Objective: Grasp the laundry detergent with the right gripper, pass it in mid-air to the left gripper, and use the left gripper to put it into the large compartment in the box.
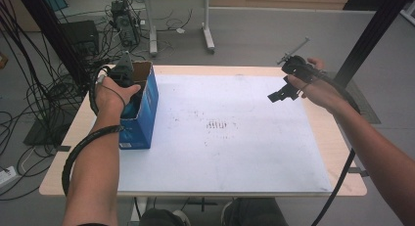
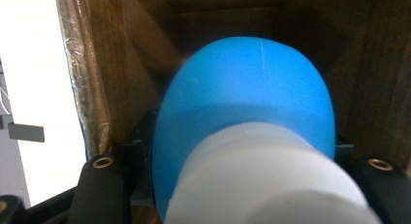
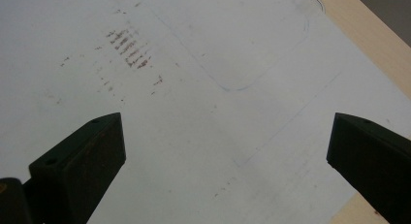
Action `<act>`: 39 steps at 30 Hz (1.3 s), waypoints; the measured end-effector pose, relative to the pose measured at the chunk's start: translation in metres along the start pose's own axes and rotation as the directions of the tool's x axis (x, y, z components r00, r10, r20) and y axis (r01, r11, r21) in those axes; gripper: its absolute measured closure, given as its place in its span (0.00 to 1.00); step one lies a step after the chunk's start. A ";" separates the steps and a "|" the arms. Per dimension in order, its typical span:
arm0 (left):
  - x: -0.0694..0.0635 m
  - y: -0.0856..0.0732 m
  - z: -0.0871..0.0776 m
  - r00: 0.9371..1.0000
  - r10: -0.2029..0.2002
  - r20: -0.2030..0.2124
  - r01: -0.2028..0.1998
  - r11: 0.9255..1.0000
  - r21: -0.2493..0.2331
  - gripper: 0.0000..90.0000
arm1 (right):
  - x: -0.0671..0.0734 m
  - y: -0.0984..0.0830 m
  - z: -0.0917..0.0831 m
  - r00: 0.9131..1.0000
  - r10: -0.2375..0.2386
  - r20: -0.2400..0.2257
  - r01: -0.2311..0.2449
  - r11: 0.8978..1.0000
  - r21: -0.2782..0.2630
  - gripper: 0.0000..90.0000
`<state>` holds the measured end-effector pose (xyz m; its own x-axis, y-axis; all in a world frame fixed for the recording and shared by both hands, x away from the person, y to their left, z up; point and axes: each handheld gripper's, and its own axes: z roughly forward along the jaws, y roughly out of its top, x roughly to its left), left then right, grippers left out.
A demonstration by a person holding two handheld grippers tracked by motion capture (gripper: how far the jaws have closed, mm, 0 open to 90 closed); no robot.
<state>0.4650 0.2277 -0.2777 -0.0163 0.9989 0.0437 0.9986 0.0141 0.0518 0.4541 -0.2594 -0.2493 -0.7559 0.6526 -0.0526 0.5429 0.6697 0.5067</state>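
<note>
High view: the left gripper [image 1: 128, 81] reaches down into the open blue box [image 1: 145, 119], which stands at the left end of the table [image 1: 337, 138]. Well right of the box, the right gripper [image 1: 283, 94] hovers above the table.

Left gripper view: inside the box, the jaws are clamped on a blue bottle [image 2: 247, 107] with a white cap [image 2: 266, 180].

Right gripper view: the jaws stand wide apart, nothing between them, over the white sheet [image 3: 203, 136].

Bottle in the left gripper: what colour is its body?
Blue, with a white cap; the bottle shows best in the left gripper view.

Grey floor [image 1: 274, 35], tangled cables [image 1: 29, 79], white-legged table [image 1: 208, 25], black post [image 1: 377, 28]
</note>
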 end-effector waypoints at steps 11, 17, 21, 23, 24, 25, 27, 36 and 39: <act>-0.001 0.000 0.000 1.000 0.001 -0.002 -0.001 1.000 0.000 0.41 | 0.000 0.000 0.000 1.000 0.000 0.000 0.000 1.000 0.000 0.00; 0.000 0.000 0.000 1.000 0.000 -0.001 0.000 1.000 -0.002 0.41 | 0.000 -0.001 0.000 1.000 0.001 -0.001 -0.001 1.000 -0.001 0.00; 0.000 0.000 0.000 1.000 0.000 0.000 0.000 1.000 -0.002 0.41 | 0.000 -0.002 0.001 1.000 0.000 0.002 0.000 1.000 0.005 0.00; 0.000 0.000 0.000 1.000 0.000 0.000 0.000 1.000 -0.001 0.41 | 0.000 -0.001 0.001 1.000 0.001 0.002 -0.001 1.000 0.005 0.00; 0.000 0.000 0.000 1.000 0.001 0.000 -0.001 1.000 -0.001 0.41 | 0.000 -0.001 0.001 1.000 -0.001 0.001 0.001 1.000 0.004 0.00; 0.000 0.000 0.000 1.000 0.001 0.000 -0.001 1.000 -0.002 0.41 | 0.000 -0.001 0.001 1.000 -0.001 0.002 0.001 1.000 0.004 0.00; 0.000 0.000 0.000 1.000 0.001 0.001 -0.001 1.000 -0.003 0.41 | 0.001 -0.001 0.000 1.000 -0.001 0.002 0.001 1.000 0.004 0.00; 0.000 0.000 0.000 1.000 0.003 -0.001 -0.003 1.000 -0.003 0.41 | 0.000 0.000 -0.001 1.000 -0.004 0.005 0.004 1.000 0.001 0.00; -0.001 0.000 0.000 1.000 0.004 -0.002 -0.004 1.000 -0.002 0.41 | 0.000 -0.001 -0.001 1.000 -0.001 0.005 0.001 1.000 0.004 0.00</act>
<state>0.4647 0.2269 -0.2780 -0.0124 0.9988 0.0464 0.9985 0.0099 0.0539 0.4535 -0.2605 -0.2494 -0.7543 0.6541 -0.0573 0.5440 0.6714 0.5032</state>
